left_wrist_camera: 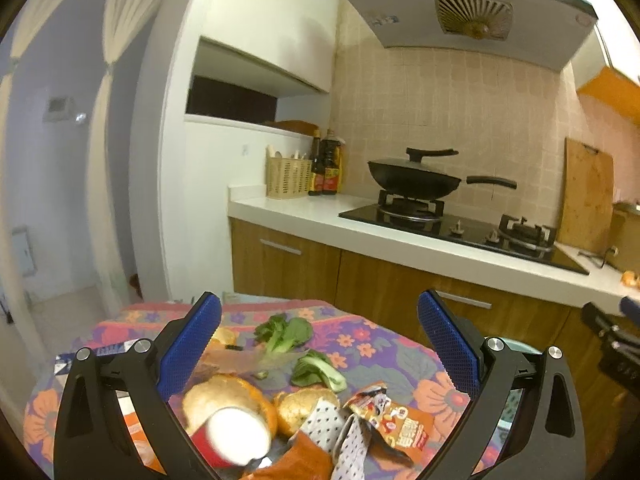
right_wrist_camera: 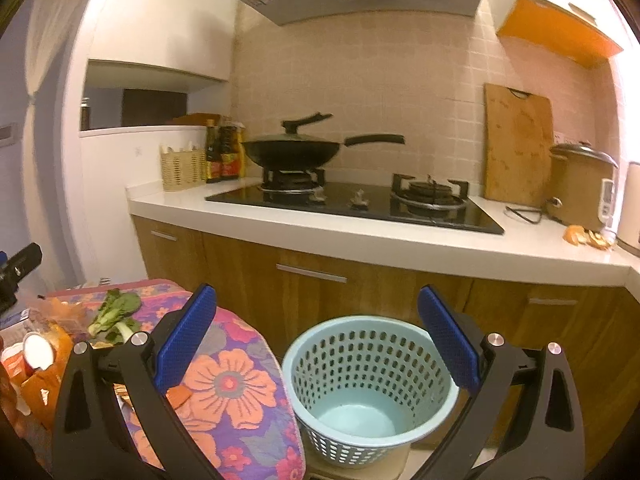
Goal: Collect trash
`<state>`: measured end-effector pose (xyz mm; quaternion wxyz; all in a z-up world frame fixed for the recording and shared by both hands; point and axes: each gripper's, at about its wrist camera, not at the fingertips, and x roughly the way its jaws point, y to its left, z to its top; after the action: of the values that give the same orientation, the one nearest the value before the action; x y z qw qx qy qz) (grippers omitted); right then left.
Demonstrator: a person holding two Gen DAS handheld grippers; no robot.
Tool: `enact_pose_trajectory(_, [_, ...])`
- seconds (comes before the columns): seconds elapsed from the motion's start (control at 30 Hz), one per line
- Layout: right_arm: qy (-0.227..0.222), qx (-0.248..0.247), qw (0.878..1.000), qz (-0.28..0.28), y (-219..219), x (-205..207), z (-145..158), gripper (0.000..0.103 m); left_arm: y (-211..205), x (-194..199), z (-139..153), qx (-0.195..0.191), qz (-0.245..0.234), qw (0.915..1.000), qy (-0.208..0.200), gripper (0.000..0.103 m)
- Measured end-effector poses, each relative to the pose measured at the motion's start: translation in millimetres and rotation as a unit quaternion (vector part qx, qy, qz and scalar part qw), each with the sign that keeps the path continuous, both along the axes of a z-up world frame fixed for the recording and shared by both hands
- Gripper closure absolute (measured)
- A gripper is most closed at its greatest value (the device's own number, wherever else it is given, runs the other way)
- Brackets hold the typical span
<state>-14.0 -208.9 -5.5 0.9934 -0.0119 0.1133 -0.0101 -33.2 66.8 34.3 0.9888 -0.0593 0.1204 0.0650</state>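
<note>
My left gripper (left_wrist_camera: 320, 344) is open and empty above a table with a flowered cloth (left_wrist_camera: 384, 344). Below it lie trash items: orange peels (left_wrist_camera: 228, 400), a red cup with a white end (left_wrist_camera: 236, 436), an orange snack wrapper (left_wrist_camera: 396, 416), a dotted wrapper (left_wrist_camera: 332, 420) and green bok choy leaves (left_wrist_camera: 284, 334). My right gripper (right_wrist_camera: 318, 340) is open and empty above a light blue perforated basket (right_wrist_camera: 368, 392), which is empty and stands beside the table (right_wrist_camera: 228, 380). The leaves (right_wrist_camera: 114, 314) and cup (right_wrist_camera: 38, 354) show at the left of the right wrist view.
A kitchen counter (right_wrist_camera: 360, 236) runs behind, with a gas hob, a black wok (right_wrist_camera: 292, 150), sauce bottles (right_wrist_camera: 222, 152), a wicker holder, a cutting board (right_wrist_camera: 516, 144), a rice cooker (right_wrist_camera: 580, 184) and orange peels (right_wrist_camera: 586, 236). Wooden cabinets stand below.
</note>
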Motion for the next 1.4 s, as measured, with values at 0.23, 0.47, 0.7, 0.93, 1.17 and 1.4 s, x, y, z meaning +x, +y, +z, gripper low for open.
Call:
enact_pose_trajectory(0.23, [-0.014, 0.014, 0.999, 0.045, 8, -5, 5, 0.007, 21, -30, 11, 0.007, 0.023, 0.9996, 0.013, 0.008])
enact_pose_trajectory(0.47, [0.039, -0.024, 0.976, 0.213, 52, 15, -12, 0.008, 40, -63, -1, -0.001, 0.037, 0.9976, 0.059, 0.013])
enact_pose_trajectory(0.7, [0.103, -0.059, 0.939, 0.322, 92, 38, -54, 0.031, 46, -93, -38, -0.034, 0.022, 0.9926, 0.115, 0.023])
enact_pose_trajectory(0.93, [0.165, -0.073, 0.922, 0.341, 106, 62, -89, 0.033, 37, -74, -85, -0.064, 0.01, 0.9811, 0.182, 0.032])
enact_pose_trajectory(1.17, [0.175, -0.087, 0.915, 0.353, 111, 59, -104, 0.033, 48, -55, -107, -0.126, 0.0, 0.9684, 0.215, 0.032])
enact_pose_trajectory(1.4, [0.203, -0.112, 0.901, 0.366, 127, 66, -107, 0.038, 54, -33, -123, -0.172, -0.006, 0.9555, 0.24, 0.032])
